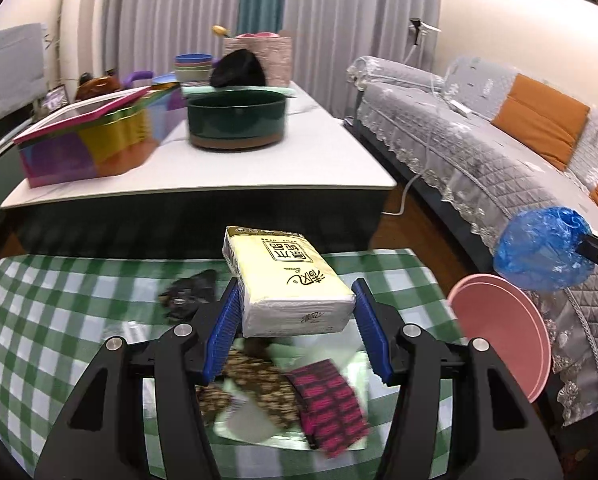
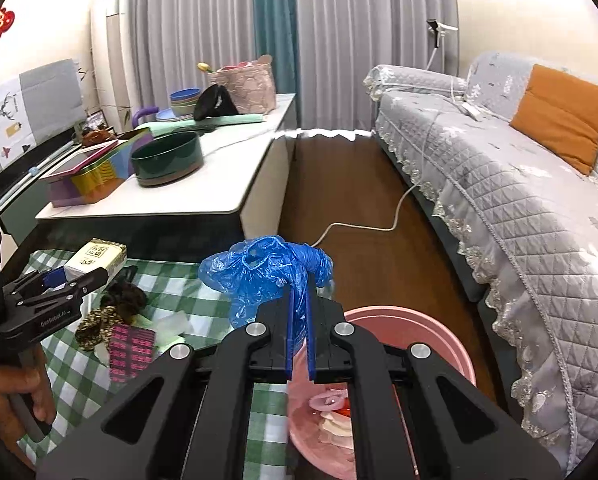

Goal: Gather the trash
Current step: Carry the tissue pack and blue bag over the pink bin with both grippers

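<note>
A crumpled blue plastic bag [image 2: 265, 272] is pinched between the closed blue fingers of the right gripper [image 2: 299, 336], which is held above a pink bin [image 2: 439, 344] standing just beside a low table draped in a green-and-white checked cloth [image 2: 75, 384]. Scraps can already be seen in the bottom of the bin. The step in hand is judged to be the drop of the bag: it would be done well if the gripper were brought squarely over the bin's mouth before the fingers are parted, since thin plastic may cling to a pad or drift sideways. The left gripper [image 1: 295, 328] is held with its jaws spread either side of a pack of tissues [image 1: 287, 280]; the pack looks lifted above the cloth, but whether it is truly clamped cannot be told. Beneath it, on the checked cloth, are scattered a pink-and-black patterned wrapper [image 1: 329, 408], a brown patterned wrapper [image 1: 251, 384], a pale sheet and a dark crumpled item [image 1: 189, 294]; these are judged to be trash not yet collected. Beyond, a white-topped table [image 1: 299, 168] bears a dark green pot [image 1: 237, 118], a multicoloured box [image 1: 87, 148] and stacked bowls. To the right, a sofa with a quilted grey cover [image 2: 519, 200] and an orange cushion stands on a wooden floor, and grey curtains close off the far wall.
</note>
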Demonstrator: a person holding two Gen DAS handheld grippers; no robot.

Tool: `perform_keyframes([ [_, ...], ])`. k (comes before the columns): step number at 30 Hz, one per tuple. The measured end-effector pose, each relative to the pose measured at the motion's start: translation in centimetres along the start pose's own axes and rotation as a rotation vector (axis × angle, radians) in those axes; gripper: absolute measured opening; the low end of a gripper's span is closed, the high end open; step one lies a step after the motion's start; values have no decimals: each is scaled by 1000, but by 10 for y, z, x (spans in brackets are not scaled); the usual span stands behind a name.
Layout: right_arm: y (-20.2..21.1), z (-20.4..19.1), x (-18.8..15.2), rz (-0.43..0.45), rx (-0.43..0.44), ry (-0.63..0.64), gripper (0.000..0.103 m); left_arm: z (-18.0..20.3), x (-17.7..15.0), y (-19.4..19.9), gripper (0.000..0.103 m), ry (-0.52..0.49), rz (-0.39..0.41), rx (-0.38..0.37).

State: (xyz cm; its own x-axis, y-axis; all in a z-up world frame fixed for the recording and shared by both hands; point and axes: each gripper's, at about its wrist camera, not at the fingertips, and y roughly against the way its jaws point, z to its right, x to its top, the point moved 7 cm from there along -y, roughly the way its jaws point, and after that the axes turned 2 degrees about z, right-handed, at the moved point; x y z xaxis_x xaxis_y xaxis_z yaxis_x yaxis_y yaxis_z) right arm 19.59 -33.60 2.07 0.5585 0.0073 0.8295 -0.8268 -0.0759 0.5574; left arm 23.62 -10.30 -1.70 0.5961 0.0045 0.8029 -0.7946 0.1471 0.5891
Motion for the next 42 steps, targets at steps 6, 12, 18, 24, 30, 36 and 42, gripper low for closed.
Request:
perform_keyframes([
  [6,-1,29,-6,-9,-41,-29,5,34,-4,-11,55,-28,-13,-51],
  [12,2,58,-10,-7,-77,-57,5,68,-8,-20,55,-61,-10,-100],
  [18,3,85,-14,-9,-111,-95,5,111,-9,-24,55,-114,2,-176],
  [24,5,105,-18,-15,-139,-117,5,153,-14,-26,55,-157,0,-262],
  [30,5,120,-23,-23,-157,-135,5,183,-21,-27,52,-191,-9,-326],
  [36,2,124,-25,-30,-160,-142,5,203,-26,-28,51,-205,-17,-363],
  [42,1,127,-25,-36,-162,-160,9,219,-26,-34,52,-194,-41,-407],
])
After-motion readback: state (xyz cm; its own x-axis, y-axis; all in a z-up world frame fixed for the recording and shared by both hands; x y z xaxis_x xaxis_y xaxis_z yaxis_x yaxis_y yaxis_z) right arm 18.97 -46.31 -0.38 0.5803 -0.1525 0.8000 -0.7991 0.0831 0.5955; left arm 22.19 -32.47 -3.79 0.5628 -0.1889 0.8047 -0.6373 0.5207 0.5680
